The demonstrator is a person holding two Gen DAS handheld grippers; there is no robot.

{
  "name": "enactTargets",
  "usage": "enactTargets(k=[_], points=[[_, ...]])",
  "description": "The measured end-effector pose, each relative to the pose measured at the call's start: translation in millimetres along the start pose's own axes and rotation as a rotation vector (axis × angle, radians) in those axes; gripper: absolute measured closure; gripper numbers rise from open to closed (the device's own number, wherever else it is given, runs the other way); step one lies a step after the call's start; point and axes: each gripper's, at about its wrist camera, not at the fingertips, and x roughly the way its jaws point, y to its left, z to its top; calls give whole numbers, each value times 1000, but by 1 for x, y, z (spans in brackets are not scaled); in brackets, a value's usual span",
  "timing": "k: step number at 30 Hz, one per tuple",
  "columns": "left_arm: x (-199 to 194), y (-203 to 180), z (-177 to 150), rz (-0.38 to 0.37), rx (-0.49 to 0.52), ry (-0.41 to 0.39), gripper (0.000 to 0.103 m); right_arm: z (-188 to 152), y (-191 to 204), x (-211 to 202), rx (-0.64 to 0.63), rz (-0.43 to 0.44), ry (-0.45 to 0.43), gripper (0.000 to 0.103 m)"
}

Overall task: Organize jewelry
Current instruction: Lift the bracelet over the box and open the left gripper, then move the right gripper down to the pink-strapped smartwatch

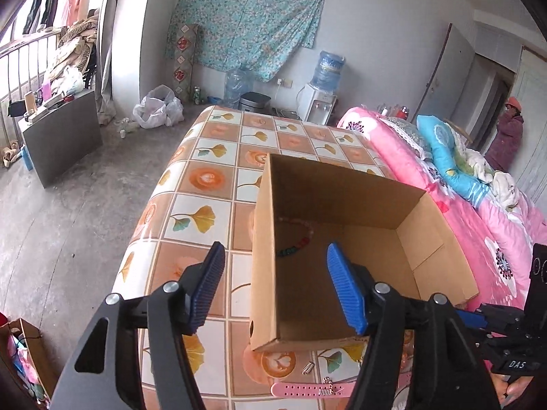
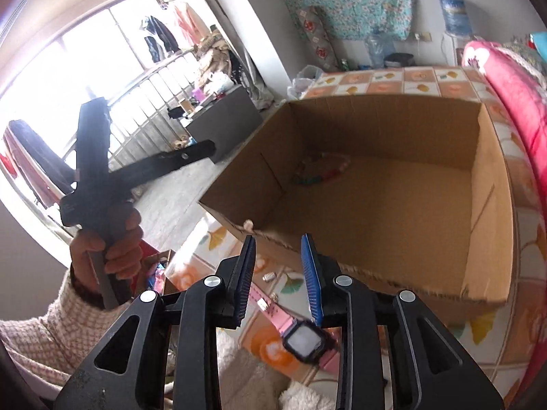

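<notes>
reading "das" on the right gripper handle.

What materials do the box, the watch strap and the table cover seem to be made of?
Box: corrugated cardboard, matte brown, with a rough torn near edge.
Watch strap: probably soft plastic or silicone, smooth pink, punched with rows of holes.
Table cover: likely vinyl or oilcloth; its printed tile pattern shows a glossy sheen.

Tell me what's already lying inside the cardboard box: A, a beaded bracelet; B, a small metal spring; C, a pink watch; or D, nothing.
A: a beaded bracelet lies on the floor of the cardboard box, while the pink watch and small spring sit outside on the table.
</notes>
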Motion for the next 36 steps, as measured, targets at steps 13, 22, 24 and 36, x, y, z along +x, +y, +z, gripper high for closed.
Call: enactTargets(k=[13,22,24,36], points=[[0,-10,-43,10,35,17,34,-4,-30,18,73,-141,0,79],[-7,-17,-78,14,48,41,26,-31,12,-18,-163,-316,-146,13],[-6,-15,-87,-22,17,63,23,-37,14,-32,-198,-360,-183,8],[-15,17,-117,-179,-159,54,5,-78,12,-34,-273,-350,-160,8]])
